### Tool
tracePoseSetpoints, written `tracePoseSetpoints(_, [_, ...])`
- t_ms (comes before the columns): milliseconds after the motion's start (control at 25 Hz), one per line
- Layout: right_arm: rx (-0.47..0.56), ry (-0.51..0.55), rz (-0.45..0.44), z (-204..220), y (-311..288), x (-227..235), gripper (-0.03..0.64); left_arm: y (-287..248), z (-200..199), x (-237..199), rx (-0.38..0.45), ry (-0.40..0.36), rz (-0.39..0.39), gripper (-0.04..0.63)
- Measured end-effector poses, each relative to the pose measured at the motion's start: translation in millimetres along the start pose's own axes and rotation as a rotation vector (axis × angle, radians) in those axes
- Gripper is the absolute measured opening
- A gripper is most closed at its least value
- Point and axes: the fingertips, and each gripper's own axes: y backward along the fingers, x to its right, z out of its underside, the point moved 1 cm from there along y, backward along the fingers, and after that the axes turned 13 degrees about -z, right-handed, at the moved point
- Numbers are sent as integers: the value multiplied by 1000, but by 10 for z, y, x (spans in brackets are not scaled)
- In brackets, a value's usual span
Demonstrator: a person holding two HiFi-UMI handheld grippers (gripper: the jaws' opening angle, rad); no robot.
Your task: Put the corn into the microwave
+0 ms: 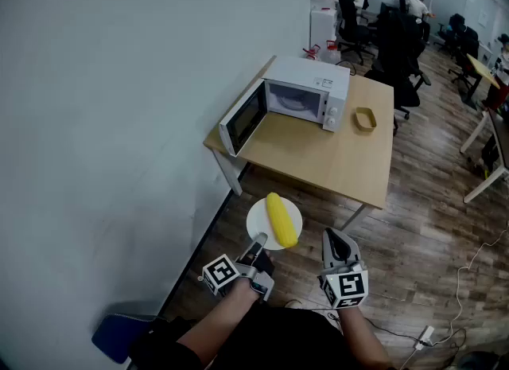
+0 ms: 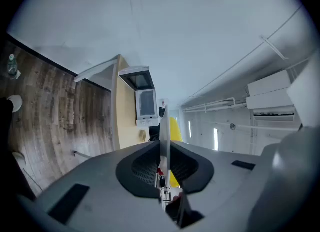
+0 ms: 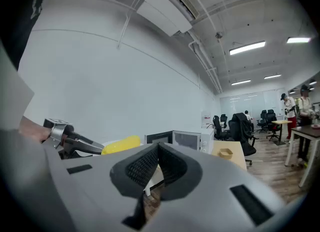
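The left tongs (image 1: 258, 243) and the right tongs (image 1: 335, 239) have matt grey plastic shells; their pads (image 3: 141, 168) are black, finely ribbed and rubbery in look; the plate (image 1: 261, 219) pinched in the left tongs is thin, white and glossy; the corn (image 1: 281, 219) on it is smooth yellow with a faint sheen; ahead of both tongs, the desk (image 1: 334, 157) is pale wood, matt; the microwave (image 1: 314, 82) on it has a smooth white casing and a dark glassy door (image 1: 245, 118); the floor (image 1: 433, 201) beneath the tongs is dark wood plank, lightly shiny; the wall (image 1: 111, 90) left of the tongs is matt white.
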Motion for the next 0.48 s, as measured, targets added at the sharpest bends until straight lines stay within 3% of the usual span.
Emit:
tracePoseSetpoints(160, [2, 2, -2, 16, 57, 26, 60, 5, 46, -33, 4, -15, -28, 31])
tracePoseSetpoints(320, [-28, 79, 7, 25, 64, 13, 60, -60, 62, 27, 11, -8, 1, 31])
tracePoseSetpoints(480, [-25, 21, -5, 101, 11, 76, 60, -164, 91, 5, -2, -2, -13, 31])
